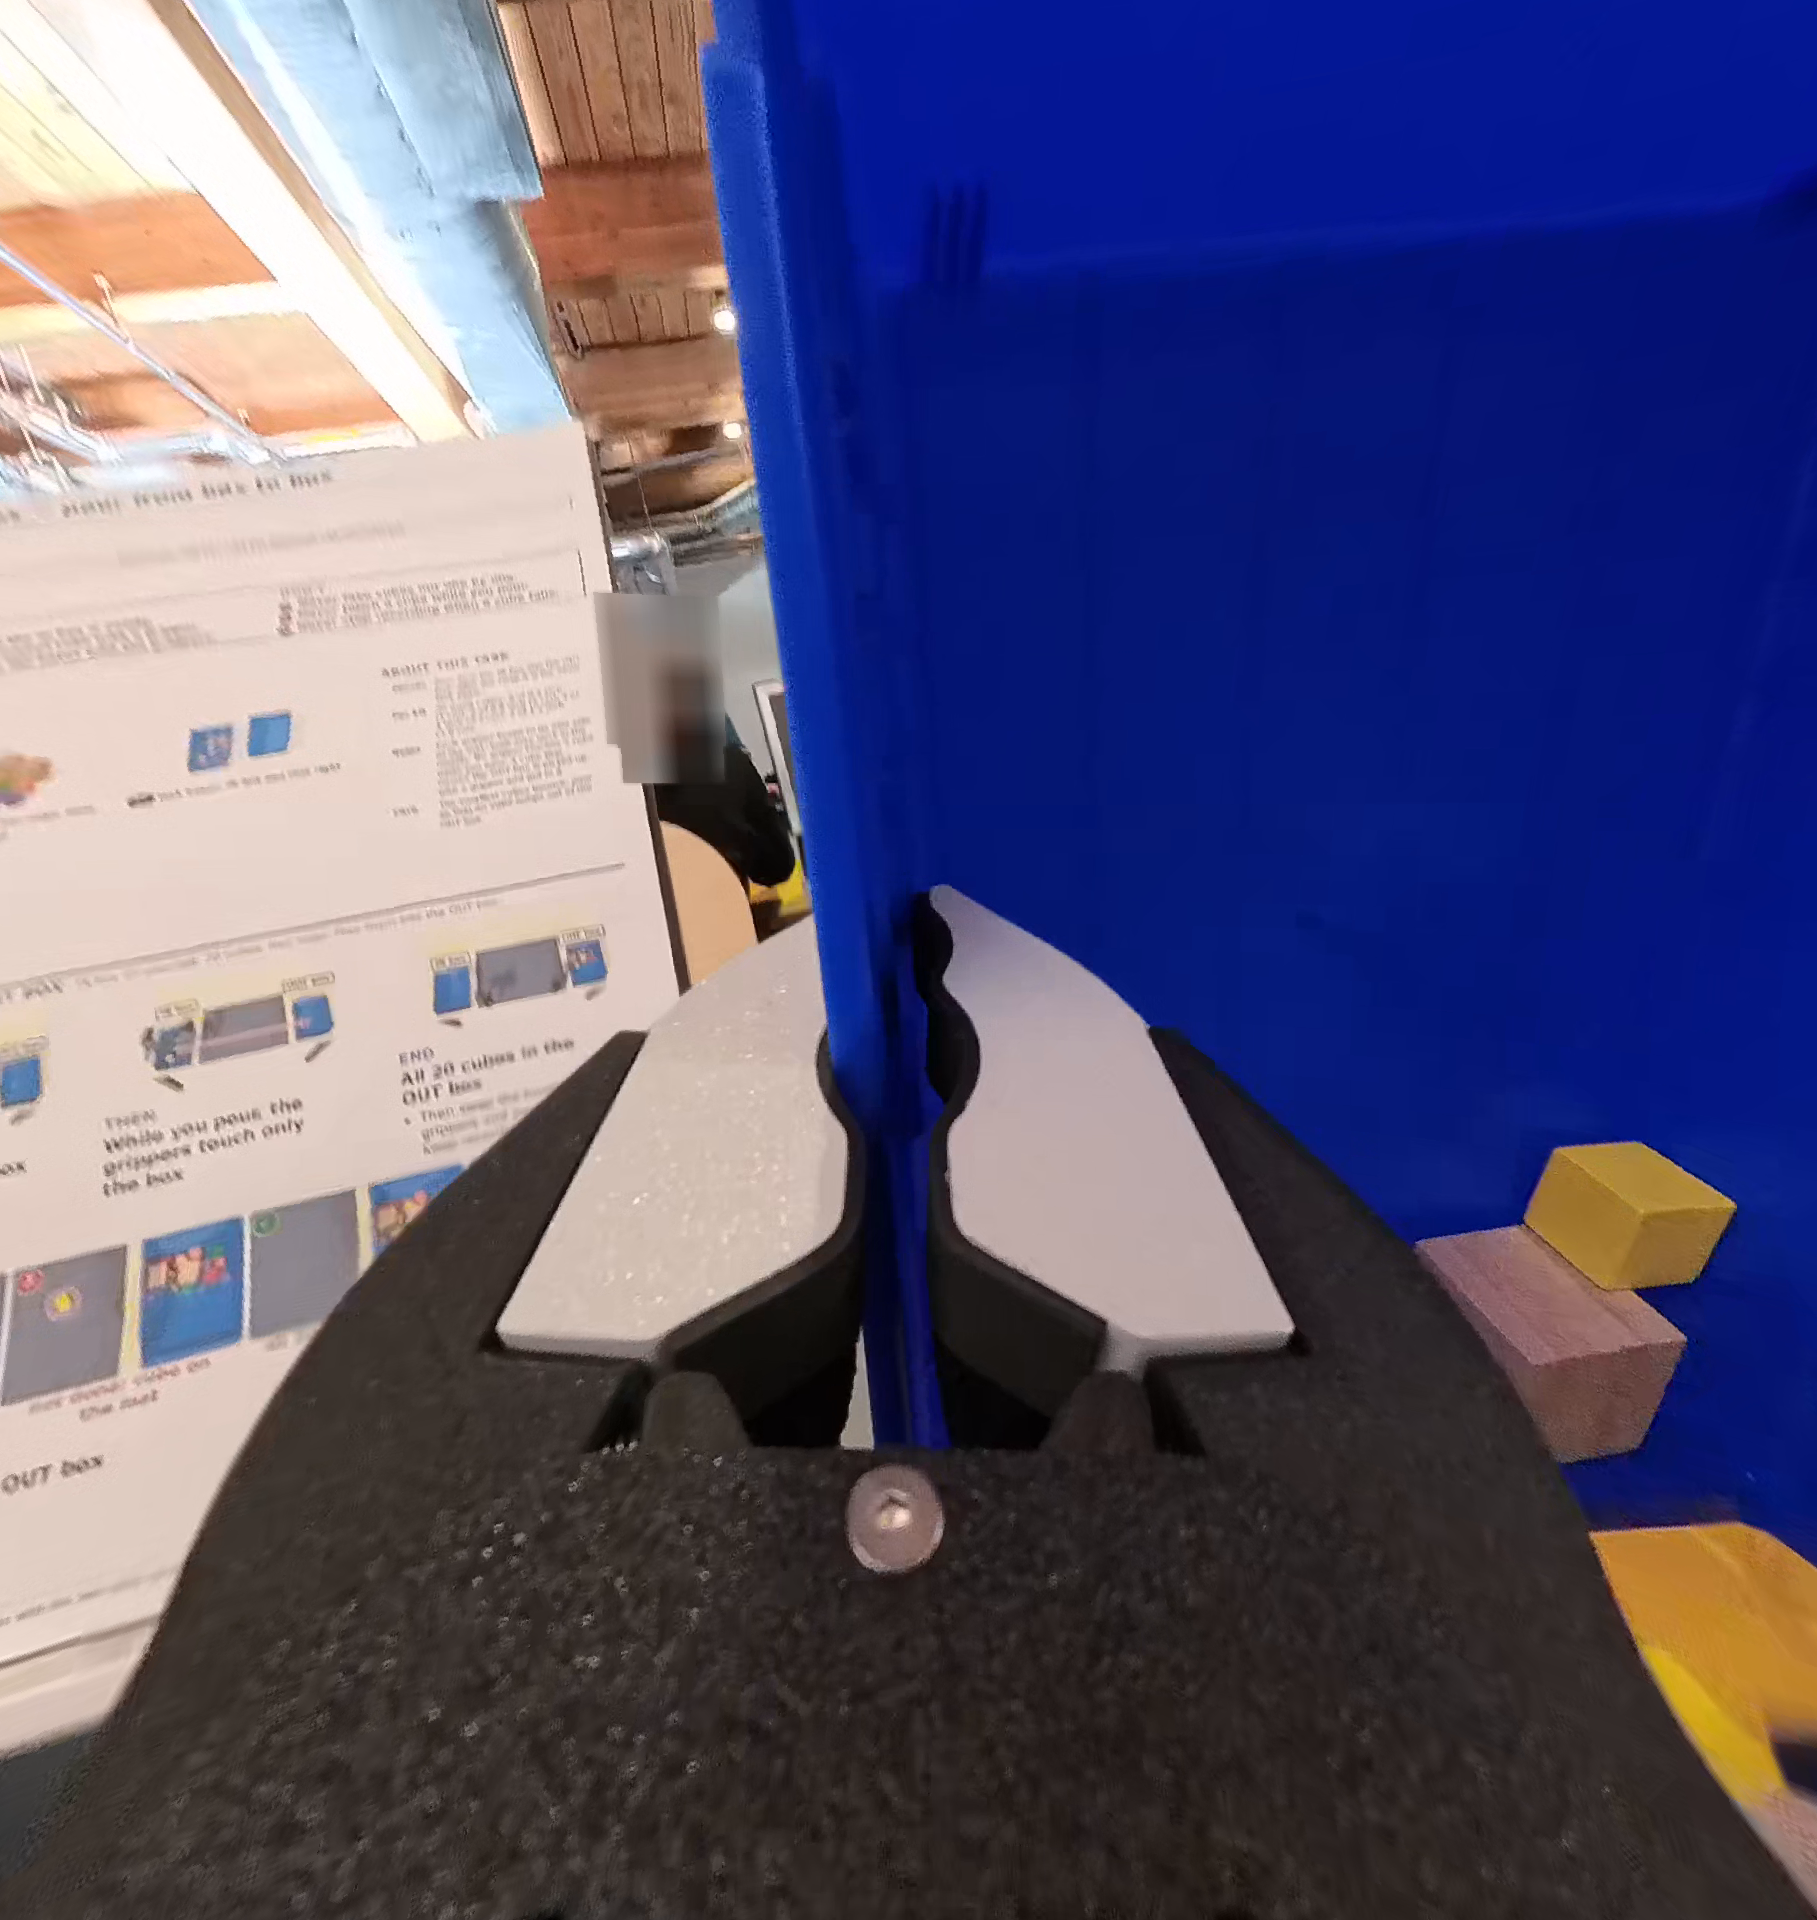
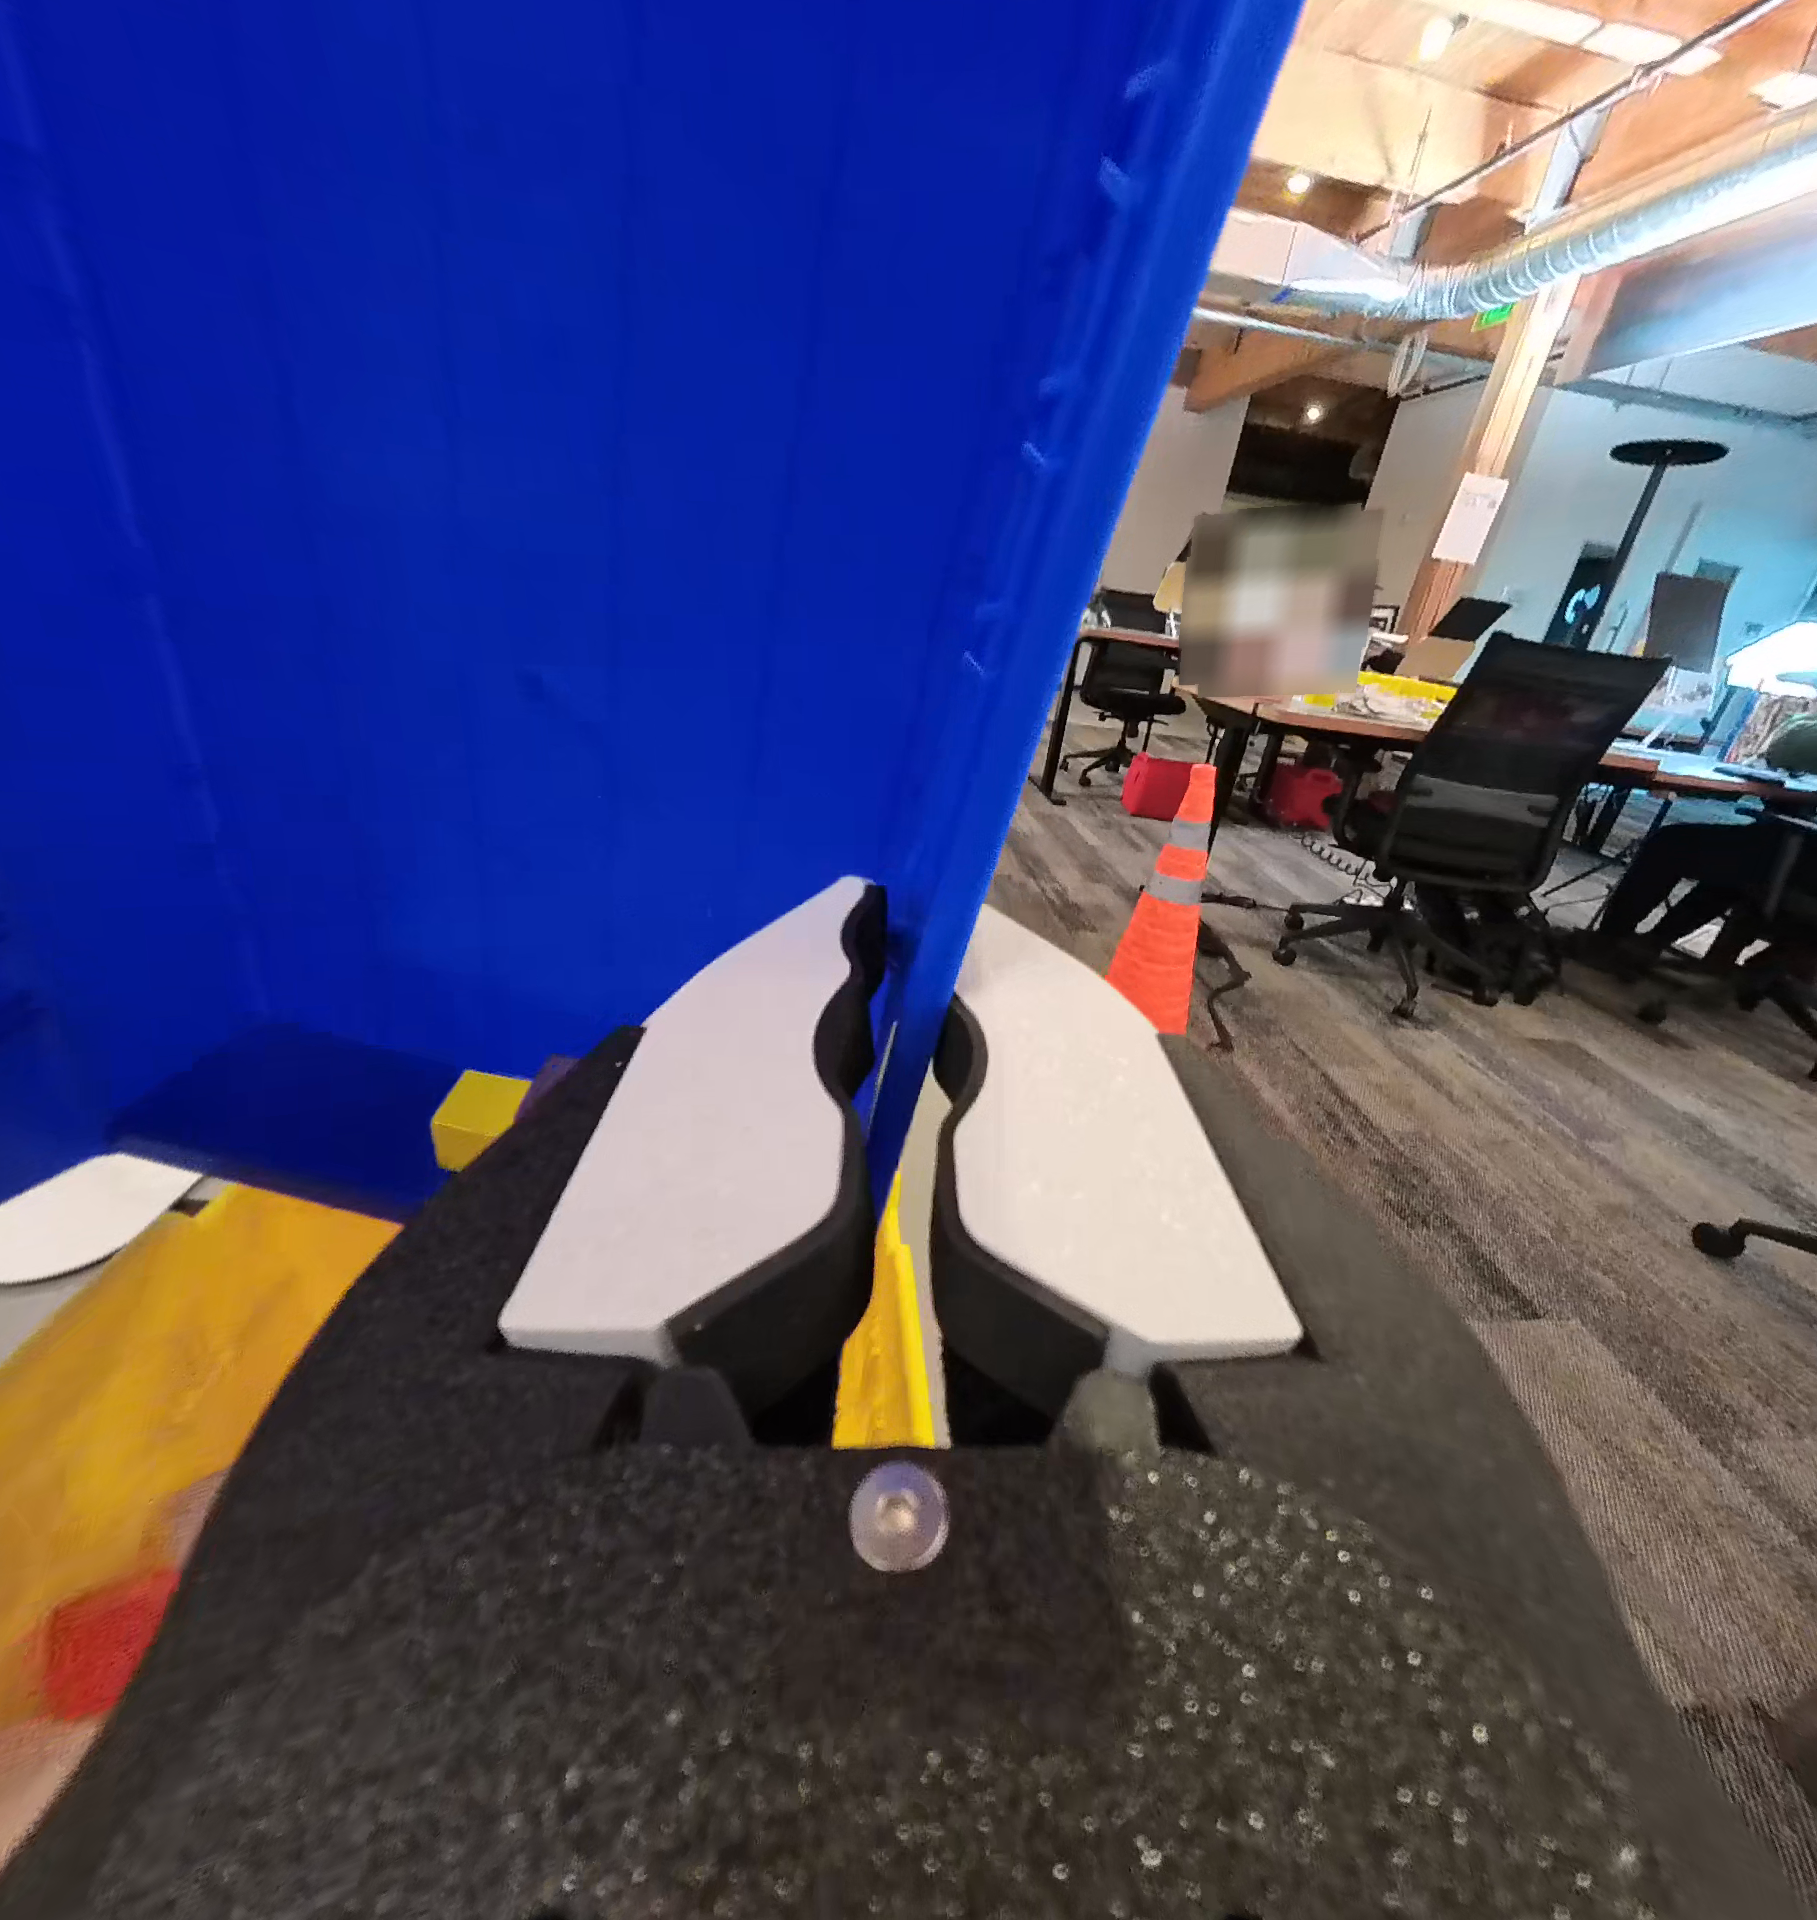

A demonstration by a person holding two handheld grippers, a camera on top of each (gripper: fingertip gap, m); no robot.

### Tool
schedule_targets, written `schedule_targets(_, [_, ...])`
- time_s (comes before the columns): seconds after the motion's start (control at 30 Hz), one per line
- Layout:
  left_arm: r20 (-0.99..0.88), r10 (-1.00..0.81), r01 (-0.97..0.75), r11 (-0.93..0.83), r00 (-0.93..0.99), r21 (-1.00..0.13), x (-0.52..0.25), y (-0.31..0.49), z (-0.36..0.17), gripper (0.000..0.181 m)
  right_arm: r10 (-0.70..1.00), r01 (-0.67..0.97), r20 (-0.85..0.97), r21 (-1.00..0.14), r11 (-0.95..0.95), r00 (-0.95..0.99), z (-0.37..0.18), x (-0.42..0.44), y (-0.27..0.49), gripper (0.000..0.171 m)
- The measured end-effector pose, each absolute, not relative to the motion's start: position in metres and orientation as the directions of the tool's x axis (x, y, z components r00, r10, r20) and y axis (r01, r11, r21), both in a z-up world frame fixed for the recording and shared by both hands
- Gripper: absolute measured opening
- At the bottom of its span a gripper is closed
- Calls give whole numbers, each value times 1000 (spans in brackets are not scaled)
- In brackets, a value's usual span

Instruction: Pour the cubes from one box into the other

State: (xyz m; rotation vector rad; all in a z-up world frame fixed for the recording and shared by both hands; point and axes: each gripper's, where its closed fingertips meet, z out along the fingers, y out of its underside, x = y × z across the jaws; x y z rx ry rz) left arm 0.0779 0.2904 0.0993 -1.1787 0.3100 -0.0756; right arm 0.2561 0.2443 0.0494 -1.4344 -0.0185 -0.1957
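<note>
Now tipped up high: rigid blue plastic box (image 1: 1351, 623), side walls pinched by left gripper (image 1: 888, 1039) and right gripper (image 2: 909, 997). Probably light, slippery; 2 wooden cubes (image 1: 1621, 1216) inside.

the blue box (image 1: 1351, 623) is tipped up steeply, its open inside facing the cameras, one side wall pinched in each gripper. a yellow cube (image 1: 1626, 1210) and a pale wooden cube (image 1: 1569, 1340) sit touching, low inside the blue box. just below its lower edge lies the yellow box (image 2: 156, 1382), with a blurred red cube (image 2: 104, 1652) inside.
</note>
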Motion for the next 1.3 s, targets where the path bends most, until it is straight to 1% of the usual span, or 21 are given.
schedule_targets(0.1, [-203,-219,-90,438,954,-894,79,286,112,6,-126,134,111,-973,188,986,60,257,242,7])
schedule_targets(0.17, [-179,-228,-52,470,957,-881,76,281,119,5,-143,175,142,-952,252,979,69,255,238,7])
schedule_targets(0.4, [-179,-247,-23,526,952,-850,78,274,121,6,-188,161,101,-927,339,977,80,258,226,6])
schedule_targets(0.8, [-203,-235,-49,532,951,-846,76,272,130,6,-143,99,52,-936,339,988,79,256,233,6])
schedule_targets(1.0, [-213,-246,-84,450,945,-889,70,274,126,5,-137,53,18,-963,263,990,82,251,232,6])
schedule_targets(1.07, [-203,-254,-89,397,946,-913,63,275,129,5,-129,19,-5,-982,189,992,85,243,231,5])
schedule_targets(1.17, [-175,-273,-93,290,946,-952,47,277,134,6,-133,12,4,-998,65,991,94,226,228,5])
schedule_targets(1.3, [-132,-320,-104,103,938,-989,19,273,142,6,-142,-34,-17,-992,-118,990,112,197,216,5])
